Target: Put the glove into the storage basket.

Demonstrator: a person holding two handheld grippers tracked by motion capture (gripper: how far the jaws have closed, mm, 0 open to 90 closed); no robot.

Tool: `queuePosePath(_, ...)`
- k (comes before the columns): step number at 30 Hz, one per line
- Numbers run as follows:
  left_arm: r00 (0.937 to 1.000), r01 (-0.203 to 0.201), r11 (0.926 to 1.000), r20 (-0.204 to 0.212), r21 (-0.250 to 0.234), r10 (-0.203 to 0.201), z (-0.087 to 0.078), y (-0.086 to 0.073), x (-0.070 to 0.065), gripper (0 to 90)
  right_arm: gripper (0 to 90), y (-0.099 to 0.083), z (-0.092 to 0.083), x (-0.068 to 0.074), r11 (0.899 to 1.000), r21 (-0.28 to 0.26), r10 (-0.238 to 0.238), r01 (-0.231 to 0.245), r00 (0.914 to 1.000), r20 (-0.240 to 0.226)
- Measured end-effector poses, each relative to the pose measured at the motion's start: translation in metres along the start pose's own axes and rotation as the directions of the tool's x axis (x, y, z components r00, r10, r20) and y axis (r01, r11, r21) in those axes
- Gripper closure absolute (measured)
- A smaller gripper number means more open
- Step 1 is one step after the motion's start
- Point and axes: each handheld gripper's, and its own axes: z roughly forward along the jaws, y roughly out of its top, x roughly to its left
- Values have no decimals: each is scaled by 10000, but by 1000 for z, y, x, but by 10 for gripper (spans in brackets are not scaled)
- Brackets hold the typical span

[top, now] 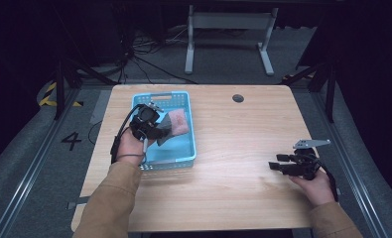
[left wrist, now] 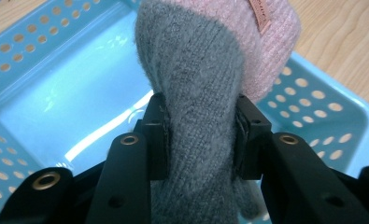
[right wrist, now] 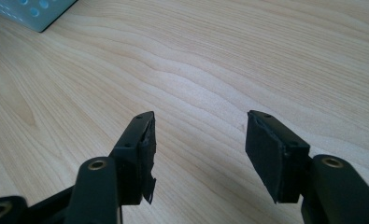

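Left gripper clamps a grey-and-pink knitted sock above the blue basket; right gripper, well apart from the basket, stands open

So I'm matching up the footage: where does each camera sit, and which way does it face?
High view: above the person's side, looking forward and down on the table; both forearms and hands show.
Left gripper view: rides the left gripper, looking along its jaws, which pinch the knit cloth over the blue basket.
Right gripper view: rides the right gripper, facing bare tabletop between open jaws.
All three share the basket.
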Motion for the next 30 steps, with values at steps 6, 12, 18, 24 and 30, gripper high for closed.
queuePosePath(6, 9998, 99, 9994, -156, 328, -94, 10, -3, 7, 642, 431, -1, 1, 0, 10000, 93, -12, 12, 10000, -5)
queuePosePath(12, 9993, 301, 9980, -219, 558, -290, 24, -6, 12, 640, 429, -3, 0, 0, 9999, 113, -18, 17, 10000, 41)
queuePosePath(18, 9994, 339, 9952, -111, 921, -330, 35, -6, 17, 638, 429, -4, 1, 0, 9998, 195, -28, 27, 10000, 87)
queuePosePath(24, 9999, 167, 9896, -43, 1429, -163, 48, -4, 16, 635, 429, -5, 1, 0, 9997, 244, -42, 39, 9999, 130)
queuePosePath(30, 9994, 13, 9860, 337, 1665, -70, 57, -2, 14, 634, 427, -6, 0, 0, 9996, 279, -42, 37, 9998, 169)
